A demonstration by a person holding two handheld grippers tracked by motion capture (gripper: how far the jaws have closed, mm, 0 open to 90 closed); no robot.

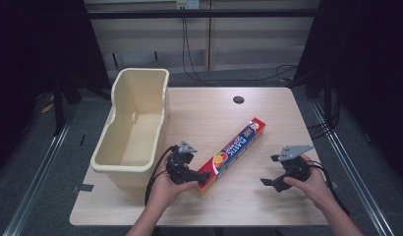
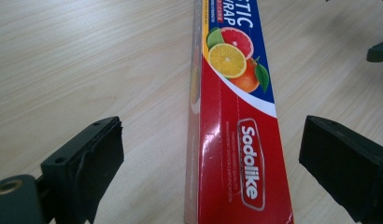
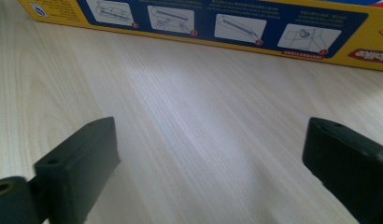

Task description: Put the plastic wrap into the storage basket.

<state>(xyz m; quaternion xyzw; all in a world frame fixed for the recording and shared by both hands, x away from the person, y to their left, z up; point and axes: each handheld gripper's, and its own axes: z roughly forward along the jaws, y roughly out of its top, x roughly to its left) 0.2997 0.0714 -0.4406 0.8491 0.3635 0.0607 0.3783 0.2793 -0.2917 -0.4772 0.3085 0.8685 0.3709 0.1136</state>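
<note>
Long, slim cardboard box [image 1: 232, 149] of plastic wrap, glossy red and blue with citrus print, lying flat and slantwise at table [image 1: 268, 105] centre, far end toward 1 o'clock. Straddled at its near end by left gripper [image 1: 198, 179], jaws spread wide, pads clear of both sides. At 3 o'clock, well apart, right gripper [image 1: 268, 171], jaws likewise gaping over bare pale wood grain, pointing at the box's yellow side. At 10 o'clock, deep cream plastic bin [image 1: 117, 127], smooth-walled, overhanging the table's left edge. At 12 o'clock, small dark round hole [image 1: 238, 100].

One wrap box [image 1: 232, 147], one bin [image 1: 135, 125], two tongs [image 1: 199, 178] [image 1: 271, 181]
</note>
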